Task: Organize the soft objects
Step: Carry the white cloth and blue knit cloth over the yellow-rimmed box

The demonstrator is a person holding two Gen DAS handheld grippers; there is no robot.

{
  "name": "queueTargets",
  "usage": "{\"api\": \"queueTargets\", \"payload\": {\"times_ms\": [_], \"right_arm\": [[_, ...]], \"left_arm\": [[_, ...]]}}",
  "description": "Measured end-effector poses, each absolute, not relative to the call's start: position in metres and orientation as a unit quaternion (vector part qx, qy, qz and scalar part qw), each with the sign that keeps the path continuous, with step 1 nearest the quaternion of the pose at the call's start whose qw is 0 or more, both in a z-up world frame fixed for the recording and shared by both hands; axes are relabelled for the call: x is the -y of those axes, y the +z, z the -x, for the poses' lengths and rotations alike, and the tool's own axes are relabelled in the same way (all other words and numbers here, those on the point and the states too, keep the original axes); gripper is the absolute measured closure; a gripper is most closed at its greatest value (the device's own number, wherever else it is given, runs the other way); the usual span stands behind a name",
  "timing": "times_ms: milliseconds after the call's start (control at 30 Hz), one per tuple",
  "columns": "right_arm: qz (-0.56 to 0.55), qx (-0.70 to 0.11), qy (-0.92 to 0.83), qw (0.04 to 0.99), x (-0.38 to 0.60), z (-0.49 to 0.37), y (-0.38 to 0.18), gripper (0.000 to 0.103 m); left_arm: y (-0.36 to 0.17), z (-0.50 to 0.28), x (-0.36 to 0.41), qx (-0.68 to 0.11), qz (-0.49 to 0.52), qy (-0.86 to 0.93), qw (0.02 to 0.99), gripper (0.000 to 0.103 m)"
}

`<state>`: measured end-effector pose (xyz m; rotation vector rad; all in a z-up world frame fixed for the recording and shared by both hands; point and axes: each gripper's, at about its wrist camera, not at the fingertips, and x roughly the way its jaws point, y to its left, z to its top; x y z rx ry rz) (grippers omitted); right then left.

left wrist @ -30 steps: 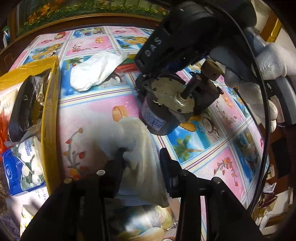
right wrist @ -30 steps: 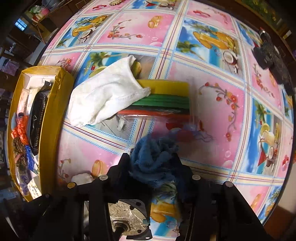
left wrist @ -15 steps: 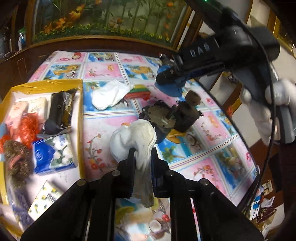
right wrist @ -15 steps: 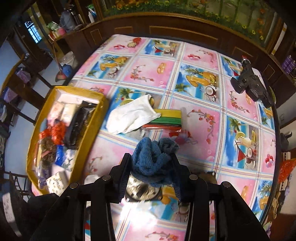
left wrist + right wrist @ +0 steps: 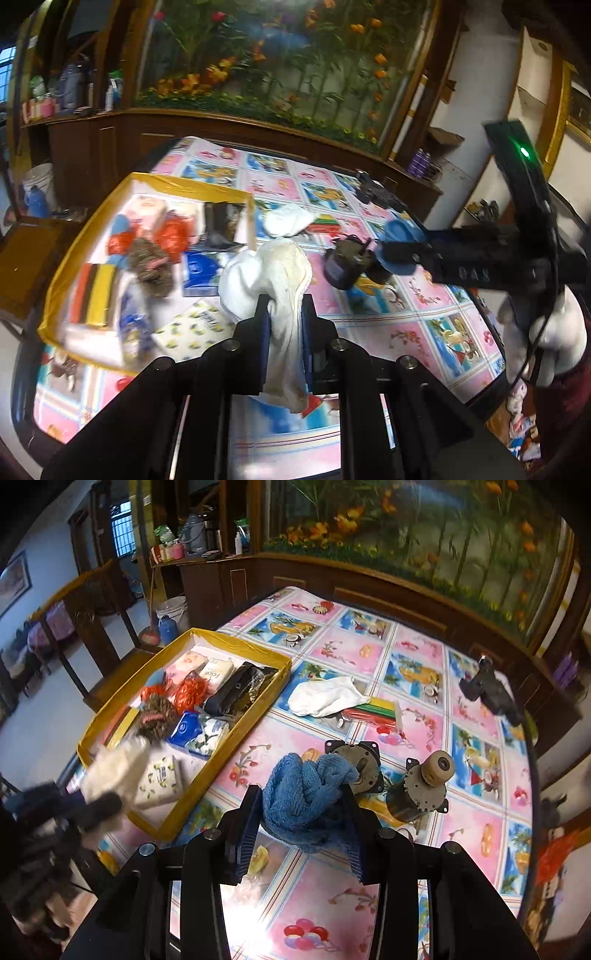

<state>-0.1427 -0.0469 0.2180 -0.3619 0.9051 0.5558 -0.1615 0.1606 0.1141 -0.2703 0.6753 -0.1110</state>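
Left gripper (image 5: 283, 310) is clamped tight on a crumpled white cloth (image 5: 273, 273), a bit yellowed, dangling above the table beside the yellow box (image 5: 155, 181). Right gripper (image 5: 301, 805) is pinching a bunched blue towel (image 5: 303, 790) up over the two motors (image 5: 417, 786). Tablecloth (image 5: 406, 653) is shiny pink-and-blue fruit squares; dark wood cabinets and a flower mural behind.
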Motion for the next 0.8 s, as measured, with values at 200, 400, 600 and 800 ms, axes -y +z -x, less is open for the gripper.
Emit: {"api": "queueTargets", "payload": {"times_ms": [200,400,600,800], "right_arm": [[0.217,-0.384,0.253,0.861,0.025,0.191,0.220,0.063],[0.258,-0.329,0.234,0.878,0.008,0.224,0.220,0.063],[0.287,-0.268,0.217,0.894,-0.007,0.255,0.219,0.062],[0.296,-0.245,0.221,0.896,-0.017,0.265,0.209,0.062]], "left_arm": [[0.112,0.183,-0.189,-0.314,0.155,-0.021,0.936,0.091],[0.109,0.195,-0.206,-0.305,0.166,-0.005,0.938,0.091],[0.107,0.197,-0.214,-0.298,0.169,0.000,0.940,0.091],[0.105,0.199,-0.218,-0.297,0.171,0.000,0.940,0.091]]}}
